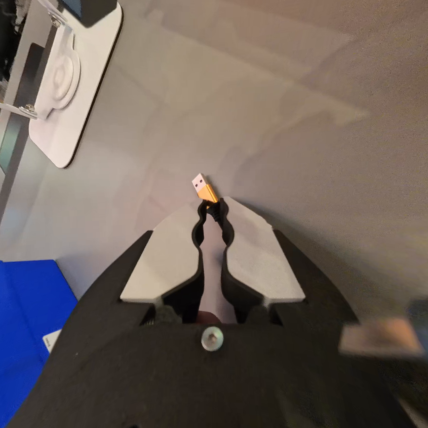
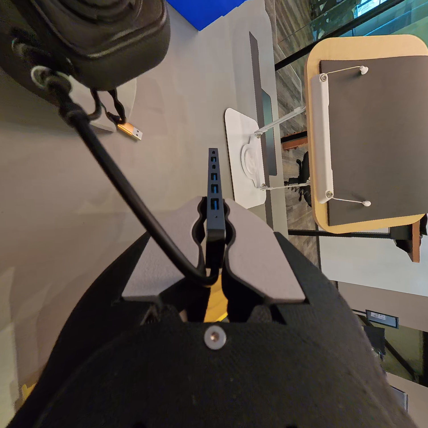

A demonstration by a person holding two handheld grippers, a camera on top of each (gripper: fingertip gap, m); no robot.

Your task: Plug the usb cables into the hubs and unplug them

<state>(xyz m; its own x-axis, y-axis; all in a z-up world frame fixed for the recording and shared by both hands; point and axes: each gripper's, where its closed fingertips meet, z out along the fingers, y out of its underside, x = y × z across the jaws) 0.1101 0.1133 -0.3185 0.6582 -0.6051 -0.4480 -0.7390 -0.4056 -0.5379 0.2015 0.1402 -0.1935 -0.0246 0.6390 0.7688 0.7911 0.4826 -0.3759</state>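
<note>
1. Your left gripper (image 1: 212, 203) is closed on the plug (image 1: 205, 189), pinching it at the black collar just behind the gold shell, so the gold shell and the bare metal tip stick out past the fingertips (image 1: 223, 203).
2. Your right gripper (image 2: 214, 208) is clamped on the hub (image 2: 215, 196), a thin black bar held on edge between the pads; its row of blue-lined ports faces the camera and runs out beyond the fingertips.
3. The hub's own black cable (image 2: 120, 176) leaves the rear of the bar between the fingers and loops up to the left.
4. In the right wrist view the left gripper (image 2: 117, 115) shows farther off at upper left, with the plug (image 2: 130, 131) near the hub's far end but clearly apart from it. No port is filled.
5. Judgement: you are in the plug-in step, at the approach, with both parts in hand and nothing mated yet.
6. The next move calls for turning the plug so its flat tip squares up with one blue port, then bringing it straight in along the port's axis while the right gripper braces the hub.
7. Beyond the two parts lie the grey table (image 1: 278, 115), a white stand (image 2: 245, 157) and a blue sheet (image 1: 27, 312).
</note>
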